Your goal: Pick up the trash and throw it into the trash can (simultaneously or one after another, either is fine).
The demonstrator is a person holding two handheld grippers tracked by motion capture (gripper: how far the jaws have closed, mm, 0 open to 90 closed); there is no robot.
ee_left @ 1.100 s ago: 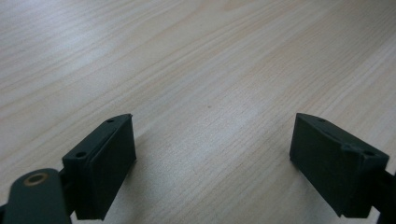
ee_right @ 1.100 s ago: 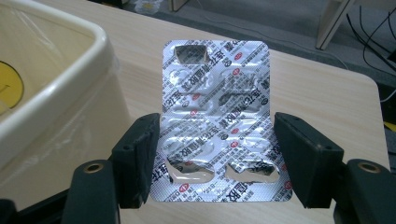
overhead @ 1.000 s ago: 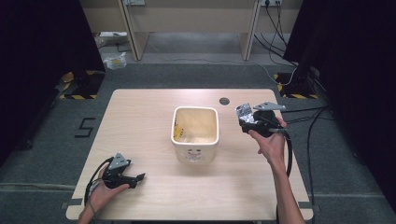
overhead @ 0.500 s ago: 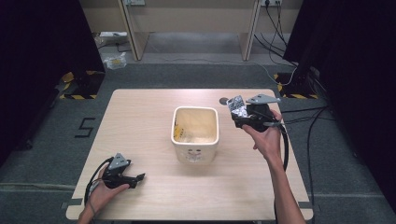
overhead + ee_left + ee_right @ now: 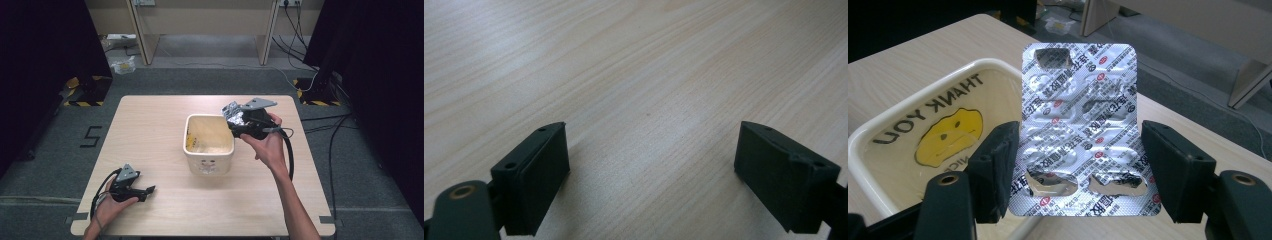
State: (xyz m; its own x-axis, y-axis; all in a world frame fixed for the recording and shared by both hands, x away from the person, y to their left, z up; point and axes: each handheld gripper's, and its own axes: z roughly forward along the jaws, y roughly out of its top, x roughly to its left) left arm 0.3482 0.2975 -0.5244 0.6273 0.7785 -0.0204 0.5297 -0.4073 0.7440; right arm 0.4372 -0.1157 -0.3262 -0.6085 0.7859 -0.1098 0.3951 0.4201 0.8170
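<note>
Silver foil blister pack (image 5: 1079, 131), printed with small red and black marks and with several pockets torn open, stands upright between the jaws of the right hand-held gripper (image 5: 1078, 167), which clamp it by its two side edges. In the high view the right hand-held gripper (image 5: 239, 119) is held in the air with the pack (image 5: 233, 114) at its front end, just above the far right corner of the cream plastic tub (image 5: 209, 162). Below and left of the pack, the tub (image 5: 895, 130) shows a yellow face and the words THANK YOU on its inside. Left hand-held gripper (image 5: 651, 175) has its jaws spread wide with nothing between them, directly over bare light wooden tabletop (image 5: 634, 75); it (image 5: 145, 191) sits well apart from the tub, near the near left edge.
</note>
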